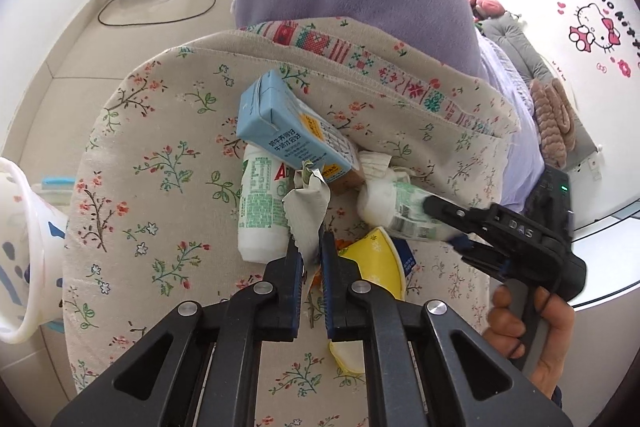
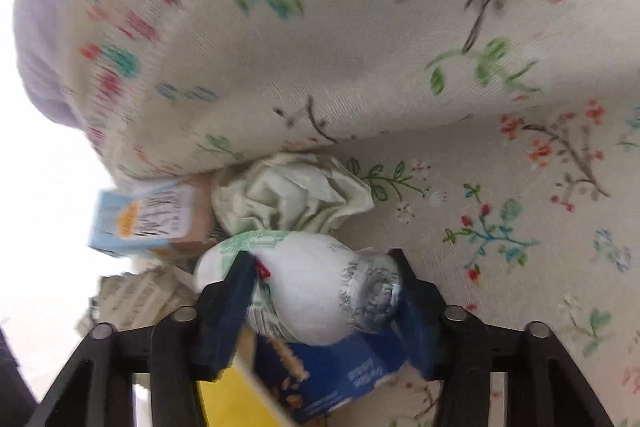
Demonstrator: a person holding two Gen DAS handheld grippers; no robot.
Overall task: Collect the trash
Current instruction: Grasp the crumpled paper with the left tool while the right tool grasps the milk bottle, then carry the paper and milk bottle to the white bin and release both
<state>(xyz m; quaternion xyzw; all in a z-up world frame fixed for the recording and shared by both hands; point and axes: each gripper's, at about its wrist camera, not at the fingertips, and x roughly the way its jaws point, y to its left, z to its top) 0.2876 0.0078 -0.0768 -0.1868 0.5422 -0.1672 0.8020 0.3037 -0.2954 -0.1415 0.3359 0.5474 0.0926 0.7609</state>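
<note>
1. My left gripper (image 1: pixel 310 247) is pinched nearly closed on the jagged edge of a torn pale wrapper (image 1: pixel 306 209).
2. My right gripper (image 2: pixel 320 281) clamps a small white bottle (image 2: pixel 304 291) across its body, foil end toward one finger.
3. Both pieces belong to the trash heap on the floral cloth (image 1: pixel 168 131).
4. Risks, as I judge them: the thin wrapper could tear or slip free, and the rounded bottle could roll out of my grip.
5. Count: two white bottles, one blue carton (image 1: pixel 288 127), one crumpled paper (image 2: pixel 292 191), one yellow-and-blue packet (image 1: pixel 380 263).
6. A bin (image 1: pixel 24 239) waits at the left edge.
</note>
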